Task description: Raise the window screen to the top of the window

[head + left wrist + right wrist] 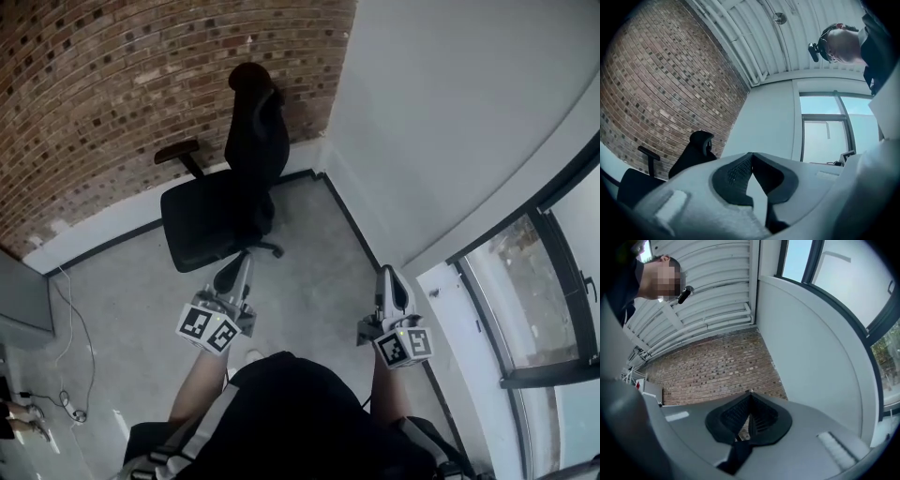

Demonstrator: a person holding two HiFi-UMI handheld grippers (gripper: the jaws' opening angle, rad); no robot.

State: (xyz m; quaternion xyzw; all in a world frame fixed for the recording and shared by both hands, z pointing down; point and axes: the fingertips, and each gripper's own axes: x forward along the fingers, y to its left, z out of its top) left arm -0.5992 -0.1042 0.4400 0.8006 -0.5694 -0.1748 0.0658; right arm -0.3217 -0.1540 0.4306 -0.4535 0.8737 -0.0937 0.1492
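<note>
The window (530,300) with its dark frame runs along the right of the head view, beside a white sill. In the left gripper view the window (824,133) shows far off, with a crossbar and a paler lower pane; I cannot pick out the screen itself. My left gripper (246,257) is held out over the floor, jaws shut with nothing between them, and points toward the chair. My right gripper (387,273) is level with it near the sill, also shut and empty. Both are well short of the window. Up close, the left gripper (751,154) and right gripper (750,393) show closed tips.
A black office chair (225,202) stands ahead of the left gripper against the brick wall (122,84). A white wall (450,112) meets it at the corner. Cables (66,394) lie on the grey floor at the left.
</note>
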